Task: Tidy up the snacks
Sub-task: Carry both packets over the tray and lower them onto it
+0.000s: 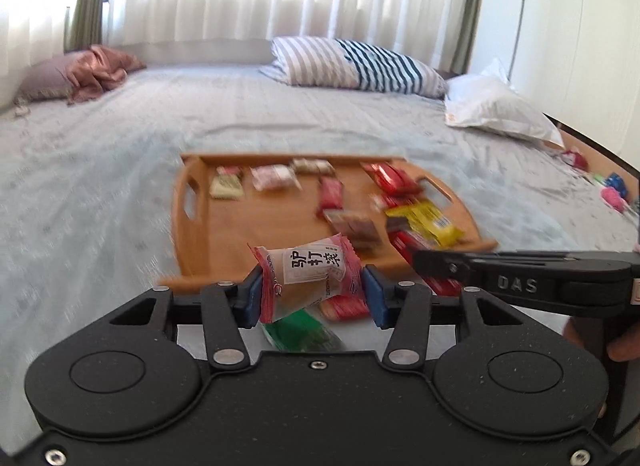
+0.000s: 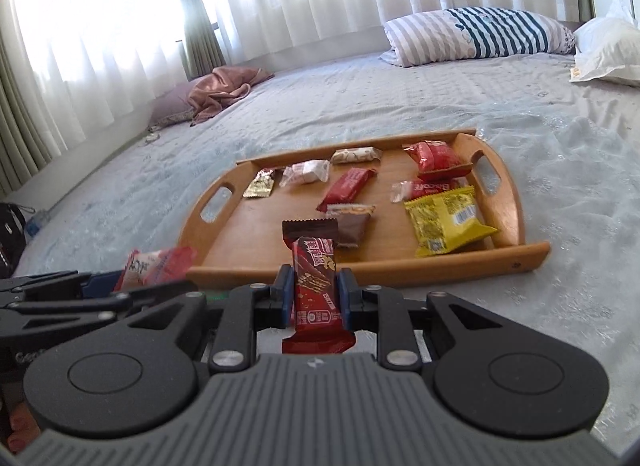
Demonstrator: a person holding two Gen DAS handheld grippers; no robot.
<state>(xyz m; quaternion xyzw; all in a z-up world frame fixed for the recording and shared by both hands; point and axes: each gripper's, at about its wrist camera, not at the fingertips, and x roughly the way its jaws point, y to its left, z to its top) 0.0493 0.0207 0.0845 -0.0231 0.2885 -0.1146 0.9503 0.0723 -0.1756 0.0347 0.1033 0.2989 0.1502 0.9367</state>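
Tilting downward, left gripper point(image 1: 312, 298) clamps pink packet point(image 1: 306, 270) (right gripper point(image 2: 314, 298) pinches red bar point(image 2: 314, 286)).

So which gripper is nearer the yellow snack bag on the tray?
Right. The right gripper, shut on a red bar, sits at the tray's near edge facing the yellow bag. The left gripper, holding a pink packet, is farther left.

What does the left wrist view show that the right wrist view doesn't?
Only the left wrist view: the green packet under the left gripper, shut on the pink-and-white snack, and small colourful items at the bed's right edge.
Only the right wrist view: the right gripper shut on the red bar, and a dark bag at far left.
Both: the wooden tray, yellow packet, striped pillow.
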